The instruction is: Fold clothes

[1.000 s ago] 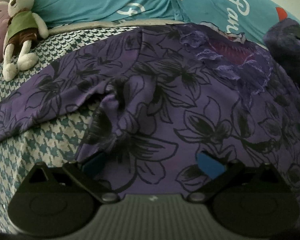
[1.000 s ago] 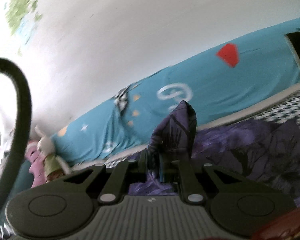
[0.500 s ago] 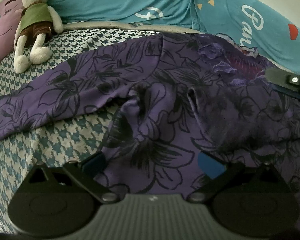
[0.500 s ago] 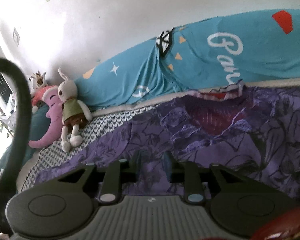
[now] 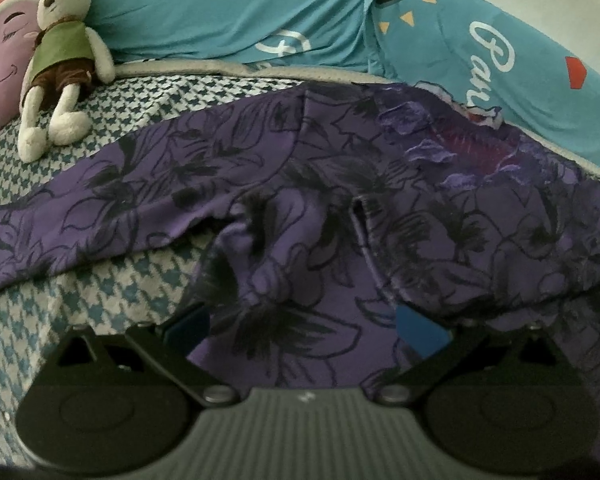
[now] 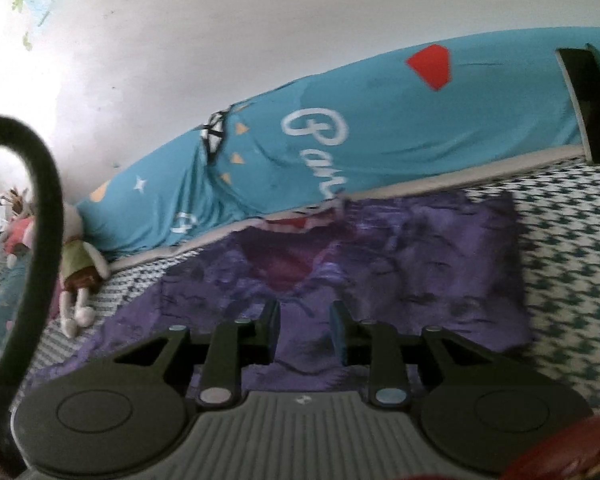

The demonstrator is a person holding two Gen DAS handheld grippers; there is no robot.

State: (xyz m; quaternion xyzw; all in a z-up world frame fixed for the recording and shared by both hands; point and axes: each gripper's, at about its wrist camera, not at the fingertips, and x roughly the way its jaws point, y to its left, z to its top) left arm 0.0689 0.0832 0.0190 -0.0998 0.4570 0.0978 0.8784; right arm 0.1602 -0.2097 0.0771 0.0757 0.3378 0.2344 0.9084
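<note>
- left gripper (image 5: 306, 326): jaws spread wide, blue pads either side of a purple floral garment (image 5: 340, 216) — cloth bunches up between them, nothing pinched.
- right gripper (image 6: 305, 330): jaws apart, gap clear, holding nothing; hovering low over the same garment (image 6: 400, 264).
- Garment lies spread on the bed (image 5: 112, 288), on the houndstooth cover. One sleeve runs out to the left in the left wrist view; a fold ridge sits mid-cloth just ahead of the left jaws.
- Neckline with reddish lining (image 6: 288, 264) sits at the far edge, near the teal bedding (image 6: 380, 140) along the wall.
- Stuffed rabbit (image 5: 62, 52) at far left of the bed, well apart from the garment — a purple plush (image 5: 0, 60) touching it.
- Black cable (image 6: 40, 208) loops across the left of the right wrist view.
</note>
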